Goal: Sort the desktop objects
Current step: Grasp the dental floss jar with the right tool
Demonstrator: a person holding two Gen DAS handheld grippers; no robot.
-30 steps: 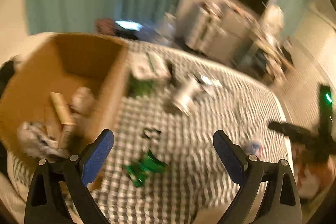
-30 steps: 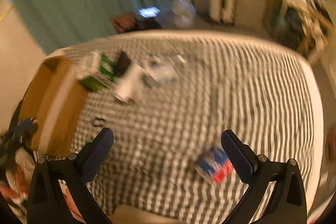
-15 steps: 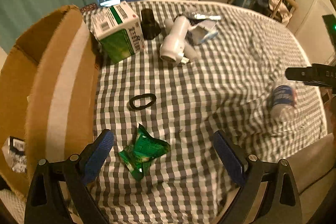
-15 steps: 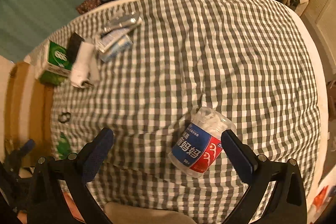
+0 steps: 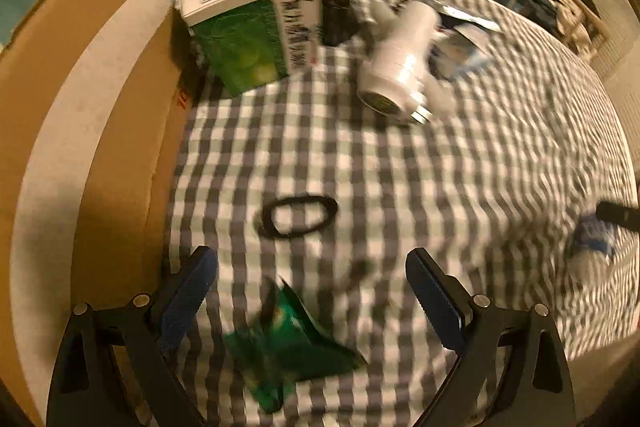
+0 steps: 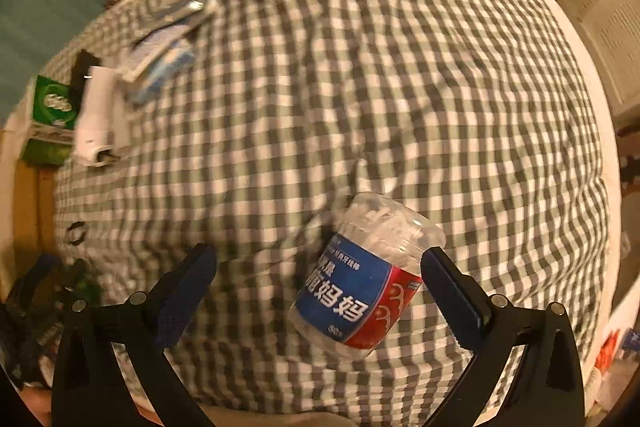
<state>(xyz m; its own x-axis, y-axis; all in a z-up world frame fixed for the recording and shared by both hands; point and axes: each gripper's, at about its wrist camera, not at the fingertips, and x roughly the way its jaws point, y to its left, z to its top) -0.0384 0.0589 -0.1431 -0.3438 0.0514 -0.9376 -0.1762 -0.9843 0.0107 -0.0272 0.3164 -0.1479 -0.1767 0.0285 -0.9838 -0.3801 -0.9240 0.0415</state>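
We've got our left gripper (image 5: 310,291) spread wide, angled down over the crumpled green foil packet (image 5: 288,355) near the checked cloth's (image 5: 460,195) front edge. Our right gripper (image 6: 320,285) gapes too, flanking the tipped clear plastic jar with a blue-red label (image 6: 360,283), gripping nothing.

A crumpled green packet (image 5: 286,343) lies on the checked cloth, a black ring (image 5: 298,215) flat just beyond it. Farther back – a green-and-white carton (image 5: 256,19) touching the cardboard box (image 5: 80,131), a white cylinder (image 5: 400,67) on its side. Well apart, a clear tub (image 6: 362,281) with a blue-and-red label lies tipped.
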